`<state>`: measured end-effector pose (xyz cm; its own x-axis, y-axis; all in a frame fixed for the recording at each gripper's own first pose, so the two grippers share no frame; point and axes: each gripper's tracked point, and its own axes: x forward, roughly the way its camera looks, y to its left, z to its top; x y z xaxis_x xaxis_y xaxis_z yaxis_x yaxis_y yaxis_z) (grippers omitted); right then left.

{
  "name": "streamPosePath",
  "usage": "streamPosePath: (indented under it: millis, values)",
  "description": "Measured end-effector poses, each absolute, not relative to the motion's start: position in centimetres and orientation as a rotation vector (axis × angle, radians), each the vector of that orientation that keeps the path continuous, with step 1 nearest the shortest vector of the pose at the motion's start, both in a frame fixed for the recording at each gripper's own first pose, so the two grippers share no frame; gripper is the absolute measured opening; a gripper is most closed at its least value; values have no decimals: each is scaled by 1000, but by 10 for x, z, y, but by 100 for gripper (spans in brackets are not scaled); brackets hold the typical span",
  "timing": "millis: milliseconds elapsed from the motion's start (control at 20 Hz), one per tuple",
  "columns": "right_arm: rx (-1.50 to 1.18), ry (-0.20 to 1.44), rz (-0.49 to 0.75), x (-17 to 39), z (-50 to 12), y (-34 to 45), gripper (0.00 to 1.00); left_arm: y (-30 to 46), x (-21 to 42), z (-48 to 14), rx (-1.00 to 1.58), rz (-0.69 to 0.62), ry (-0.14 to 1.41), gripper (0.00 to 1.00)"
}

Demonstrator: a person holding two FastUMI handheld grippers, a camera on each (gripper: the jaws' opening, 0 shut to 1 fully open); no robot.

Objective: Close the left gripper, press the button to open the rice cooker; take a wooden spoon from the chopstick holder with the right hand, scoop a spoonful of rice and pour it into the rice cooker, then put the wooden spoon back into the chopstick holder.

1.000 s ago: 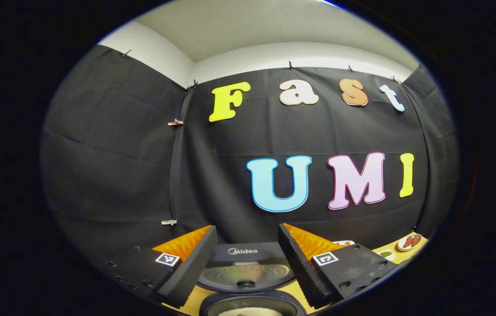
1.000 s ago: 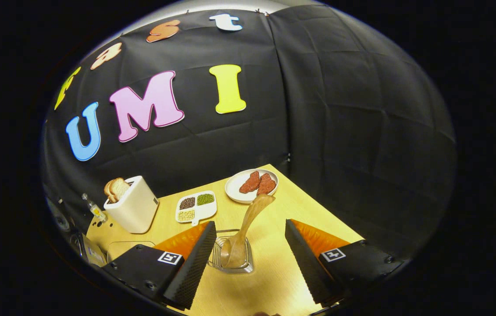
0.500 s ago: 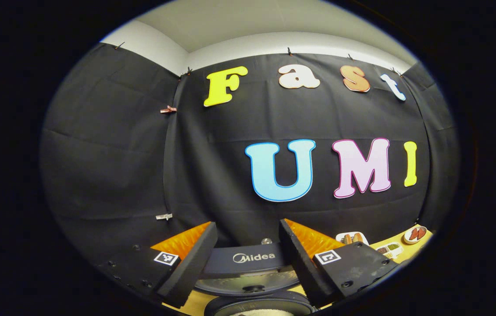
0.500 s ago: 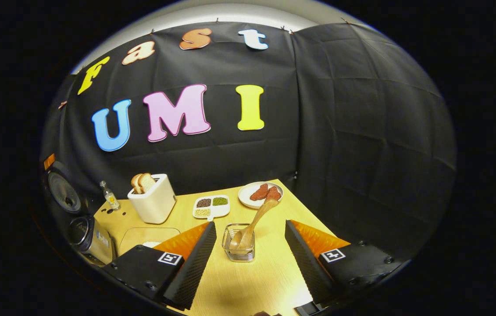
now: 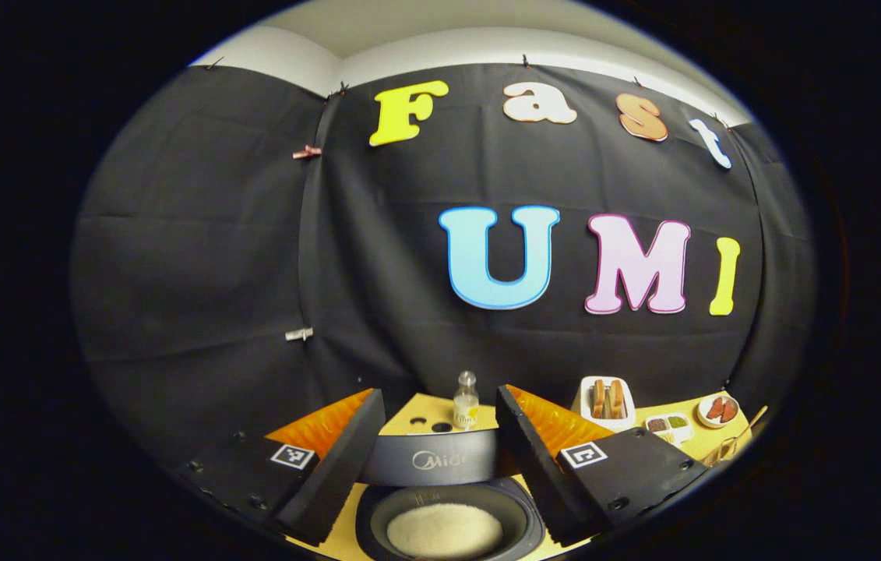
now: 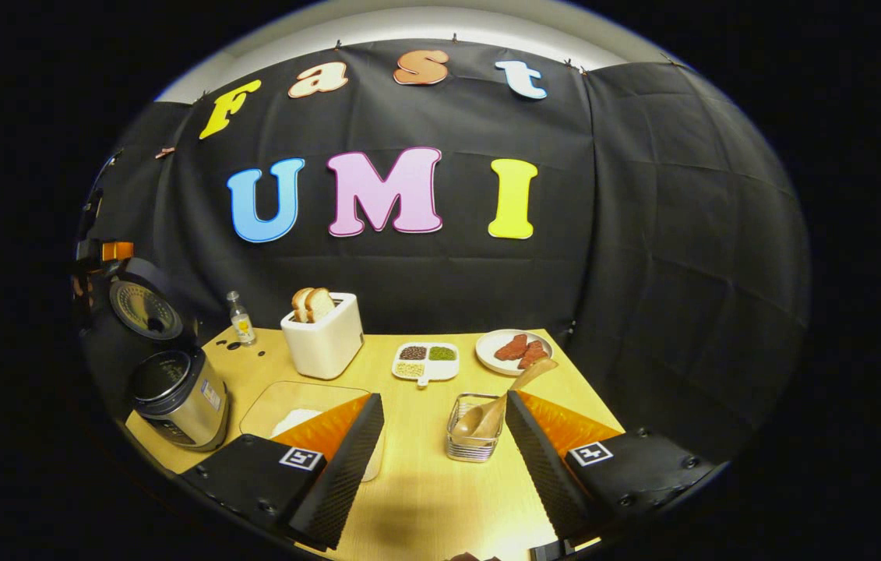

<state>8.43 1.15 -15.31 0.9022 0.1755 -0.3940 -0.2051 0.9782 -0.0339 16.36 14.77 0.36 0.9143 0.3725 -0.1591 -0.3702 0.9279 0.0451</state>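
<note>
From the left gripper view I see my left tool (image 5: 440,460) with its two fingers spread apart, holding nothing; between them at 6 o'clock sits the one rice cooker (image 5: 448,526), its lid raised and a mound of white rice (image 5: 444,530) in the pot; one small bottle (image 5: 466,401) stands just beyond the lid at 12 o'clock of the cooker.

From the right gripper view my right tool (image 6: 444,460) is also apart and empty, above the tabletop (image 6: 424,491); one wire chopstick holder (image 6: 473,432) stands near the right finger, at about 1 o'clock of the tool's gap, and one wooden spoon (image 6: 506,397) rests in it, bowl down, handle leaning up toward 1 o'clock; the fingers are clear of both.

Farther off I count one toaster (image 6: 325,343) with two bread slices (image 6: 312,302) standing in it, one divided dish (image 6: 426,361) with three kinds of grain, one plate (image 6: 491,351) with two reddish pieces on it; the rice cooker is at 9 o'clock, lid up; one clear container (image 6: 296,397) with something white inside lies just behind the left finger.
</note>
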Motion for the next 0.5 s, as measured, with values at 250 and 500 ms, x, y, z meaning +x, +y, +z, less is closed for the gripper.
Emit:
streamPosePath:
  millis: [250,500]
  values:
    - [-50,423,243,83,-168,19,99,128,127,-30,-41,394,281,99]
    - [-59,468,290,72,-184,26,98,112,99,-78,-42,400,374,99]
